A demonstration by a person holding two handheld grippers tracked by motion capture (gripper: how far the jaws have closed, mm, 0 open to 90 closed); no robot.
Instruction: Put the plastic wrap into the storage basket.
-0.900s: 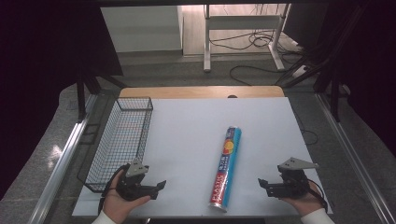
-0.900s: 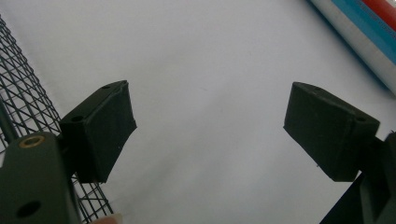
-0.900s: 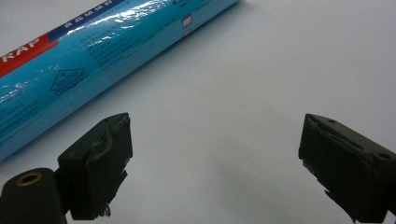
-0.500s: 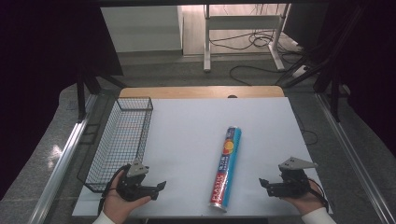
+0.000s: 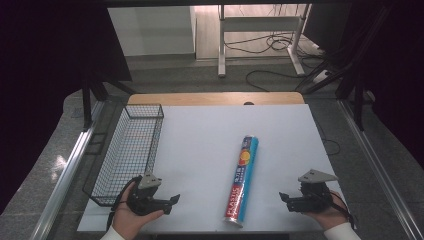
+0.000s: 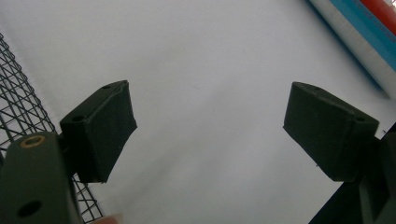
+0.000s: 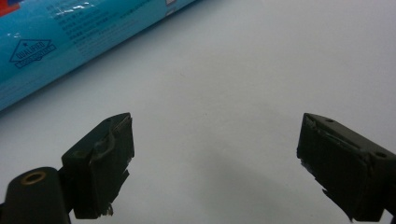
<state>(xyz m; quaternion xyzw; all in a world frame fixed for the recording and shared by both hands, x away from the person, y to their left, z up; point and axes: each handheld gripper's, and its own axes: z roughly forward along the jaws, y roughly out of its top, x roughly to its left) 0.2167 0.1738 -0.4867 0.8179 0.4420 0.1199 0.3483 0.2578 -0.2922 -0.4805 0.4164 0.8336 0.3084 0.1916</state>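
A long blue and red roll of plastic wrap (image 5: 242, 180) lies on the white table (image 5: 200, 145), running from mid-table toward the front edge. My left gripper (image 5: 172, 200) rests near the front left, held in a hand, its jaws open and pointing right toward the roll. In the left gripper view the gripper (image 6: 210, 126) holds nothing, and the roll (image 6: 359, 32) crosses the top right corner. My right gripper (image 5: 283, 197) sits at the front right, open, pointing left at the roll. Its own view shows the gripper (image 7: 215, 140) empty, with the roll (image 7: 70, 42) at the upper left.
A black wire basket (image 5: 127, 150) stands along the table's left side, just behind my left hand; its mesh (image 6: 18, 102) shows at the left of the left gripper view. A wooden strip (image 5: 215, 98) borders the table's far edge. Metal rails flank both sides.
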